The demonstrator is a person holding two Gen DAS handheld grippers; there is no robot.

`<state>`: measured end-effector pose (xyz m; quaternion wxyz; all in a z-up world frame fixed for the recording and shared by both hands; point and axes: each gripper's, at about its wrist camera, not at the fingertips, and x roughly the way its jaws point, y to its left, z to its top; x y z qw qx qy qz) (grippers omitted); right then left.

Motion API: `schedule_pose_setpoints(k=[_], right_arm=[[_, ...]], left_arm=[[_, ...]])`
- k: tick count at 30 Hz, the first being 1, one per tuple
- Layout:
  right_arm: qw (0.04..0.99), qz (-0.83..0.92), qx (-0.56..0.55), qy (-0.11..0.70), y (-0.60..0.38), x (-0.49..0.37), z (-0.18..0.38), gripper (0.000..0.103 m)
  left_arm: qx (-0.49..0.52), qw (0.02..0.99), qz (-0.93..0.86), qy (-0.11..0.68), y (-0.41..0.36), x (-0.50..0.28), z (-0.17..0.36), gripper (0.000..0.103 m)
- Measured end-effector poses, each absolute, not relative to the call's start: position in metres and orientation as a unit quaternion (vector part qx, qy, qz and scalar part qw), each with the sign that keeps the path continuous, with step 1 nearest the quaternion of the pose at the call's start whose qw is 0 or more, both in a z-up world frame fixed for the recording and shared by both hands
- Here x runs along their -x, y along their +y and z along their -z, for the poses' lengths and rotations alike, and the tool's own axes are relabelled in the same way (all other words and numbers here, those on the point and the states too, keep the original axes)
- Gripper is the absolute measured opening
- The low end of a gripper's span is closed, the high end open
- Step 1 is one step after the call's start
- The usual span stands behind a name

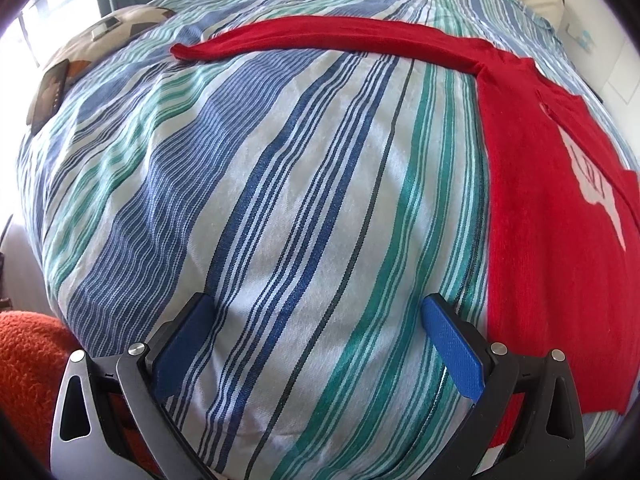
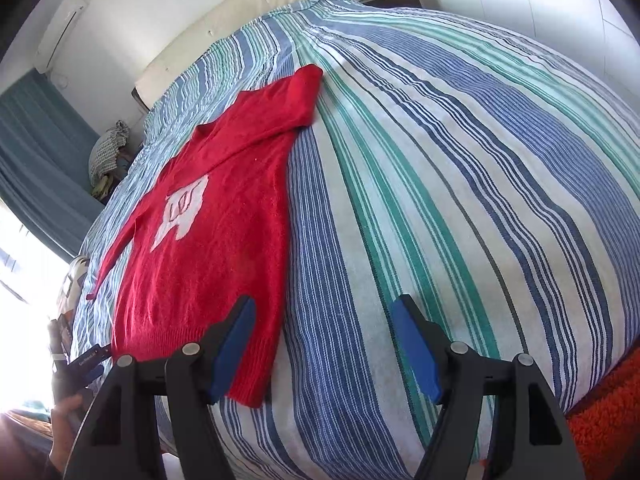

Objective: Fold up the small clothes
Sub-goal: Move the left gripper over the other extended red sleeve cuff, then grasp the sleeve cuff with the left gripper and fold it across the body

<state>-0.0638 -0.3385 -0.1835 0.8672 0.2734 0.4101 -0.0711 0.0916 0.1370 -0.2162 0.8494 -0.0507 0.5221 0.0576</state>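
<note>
Nearby, phone (image 1: 47, 96), maybe, cushion (image 1: 132, 20), orange rug (image 1: 28, 364)

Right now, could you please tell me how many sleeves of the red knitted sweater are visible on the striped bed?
2. One long sleeve stretches across the striped bed cover; the other sleeve lies folded in at the shoulder of the red knitted sweater. Neither appears hidden.

surface: bed (image 1: 280, 208), covered by blue, green and white striped sheet | lying on it: red sweater (image 2: 208, 232), spread flat, one sleeve stretched out
</note>
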Motion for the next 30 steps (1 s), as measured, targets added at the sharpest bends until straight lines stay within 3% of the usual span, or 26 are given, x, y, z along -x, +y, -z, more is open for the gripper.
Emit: schedule_pose_setpoints(k=[13, 18, 25, 29, 30], right_arm=[[0.868, 0.070, -0.270, 0.411, -0.338, 0.064, 0.183, 0.071], [0.868, 0.071, -0.273, 0.409, -0.341, 0.066, 0.183, 0.071], [0.868, 0.067, -0.267, 0.414, -0.338, 0.062, 0.184, 0.071], [0.868, 0.069, -0.254, 0.421, -0.333, 0.059, 0.185, 0.072], [0.868, 0.069, -0.249, 0.424, -0.332, 0.058, 0.185, 0.072]], left_arm=[[0.077, 0.849, -0.053, 0.520, 0.145, -0.084, 0.204, 0.102], [0.195, 0.860, -0.023, 0.471, 0.187, -0.098, 0.169, 0.102], [0.336, 0.826, -0.094, 0.442, 0.310, -0.198, 0.159, 0.100], [0.360, 0.803, -0.097, 0.466, 0.336, -0.244, 0.179, 0.082], [0.369, 0.794, -0.092, 0.474, 0.340, -0.256, 0.187, 0.082]])
